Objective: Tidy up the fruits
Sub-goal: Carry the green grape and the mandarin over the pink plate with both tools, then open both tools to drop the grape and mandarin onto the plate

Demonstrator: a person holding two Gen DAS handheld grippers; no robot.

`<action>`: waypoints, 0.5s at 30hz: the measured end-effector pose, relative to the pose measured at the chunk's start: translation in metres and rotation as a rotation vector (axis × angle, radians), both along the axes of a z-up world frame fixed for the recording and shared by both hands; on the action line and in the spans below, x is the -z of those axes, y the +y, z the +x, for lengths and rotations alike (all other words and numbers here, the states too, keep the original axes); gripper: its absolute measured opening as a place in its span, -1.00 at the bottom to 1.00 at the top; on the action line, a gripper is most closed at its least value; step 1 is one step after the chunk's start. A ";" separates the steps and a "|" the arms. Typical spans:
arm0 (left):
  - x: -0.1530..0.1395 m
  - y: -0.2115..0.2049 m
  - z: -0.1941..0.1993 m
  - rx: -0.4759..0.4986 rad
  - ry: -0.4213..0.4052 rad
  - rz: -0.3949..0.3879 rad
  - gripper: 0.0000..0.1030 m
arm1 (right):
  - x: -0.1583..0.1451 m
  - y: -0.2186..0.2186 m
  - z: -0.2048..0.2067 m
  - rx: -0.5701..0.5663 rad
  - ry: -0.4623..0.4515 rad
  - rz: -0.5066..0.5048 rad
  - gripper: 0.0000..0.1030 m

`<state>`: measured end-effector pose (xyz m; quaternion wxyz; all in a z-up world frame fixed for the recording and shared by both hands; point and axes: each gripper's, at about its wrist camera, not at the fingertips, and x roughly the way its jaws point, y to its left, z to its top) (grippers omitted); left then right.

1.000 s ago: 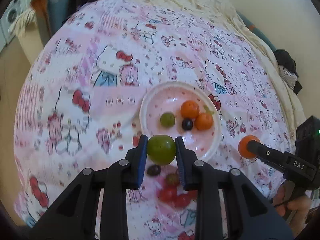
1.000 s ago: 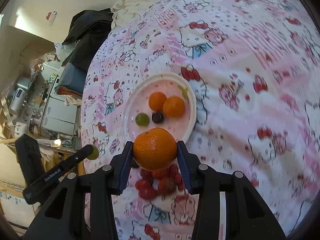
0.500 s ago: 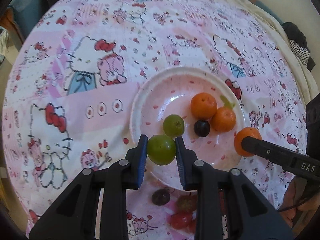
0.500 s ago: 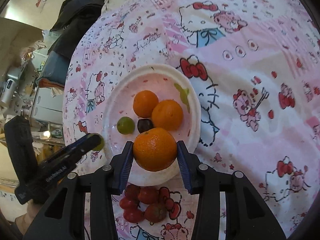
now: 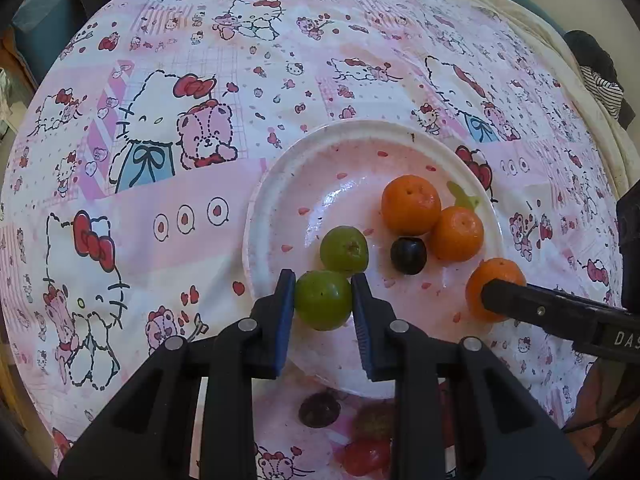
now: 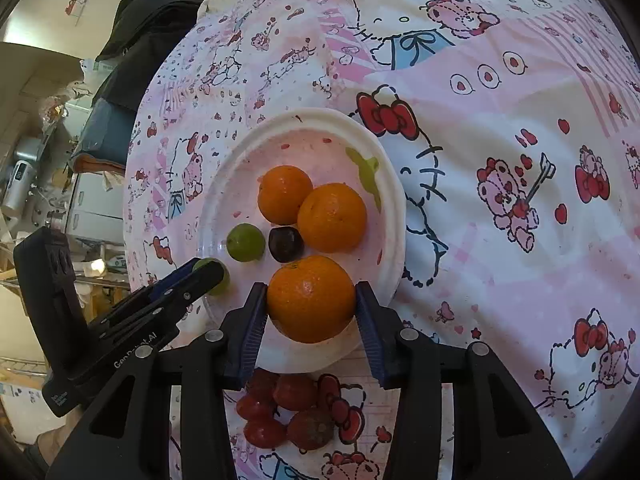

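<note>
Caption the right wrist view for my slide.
Right gripper holds an orange mandarin over the white plate.

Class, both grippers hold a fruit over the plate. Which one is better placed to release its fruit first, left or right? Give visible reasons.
Probably the left. Its gripper holds a green fruit over the plate beside its match. The right gripper holds an orange nearer the rim.

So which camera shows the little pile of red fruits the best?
The right wrist view. There the red fruits lie in plain sight on the cloth between the right gripper's arms, just below the plate. In the left wrist view they are blurry at the bottom edge, mostly hidden behind the left gripper.
</note>
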<state>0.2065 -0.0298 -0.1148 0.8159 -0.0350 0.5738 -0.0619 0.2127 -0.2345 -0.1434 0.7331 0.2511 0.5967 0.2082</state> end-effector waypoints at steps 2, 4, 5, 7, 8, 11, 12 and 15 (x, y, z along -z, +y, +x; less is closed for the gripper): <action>0.001 -0.001 0.000 0.004 0.001 0.009 -0.52 | 0.000 -0.001 0.000 0.006 0.002 0.006 -0.08; 0.002 -0.002 -0.001 0.008 0.004 0.009 -0.52 | 0.000 -0.002 0.001 0.011 0.003 0.008 -0.08; 0.002 -0.002 -0.001 0.009 0.006 0.009 -0.52 | 0.000 -0.002 0.001 0.013 0.004 0.009 -0.08; 0.002 -0.003 -0.001 0.012 0.007 0.012 -0.52 | 0.001 -0.002 0.001 0.013 0.009 0.009 -0.08; 0.002 -0.003 -0.002 0.015 0.006 0.016 -0.52 | 0.001 -0.001 0.001 0.013 0.012 0.011 -0.08; 0.001 -0.005 -0.002 0.025 0.005 0.016 -0.52 | 0.003 -0.001 0.002 0.013 0.024 0.013 -0.08; 0.001 -0.005 -0.002 0.027 0.007 0.016 -0.52 | 0.003 -0.002 0.002 0.014 0.027 0.019 -0.08; 0.000 -0.007 -0.002 0.031 0.008 0.024 -0.51 | 0.000 -0.004 0.002 0.028 0.024 0.043 0.04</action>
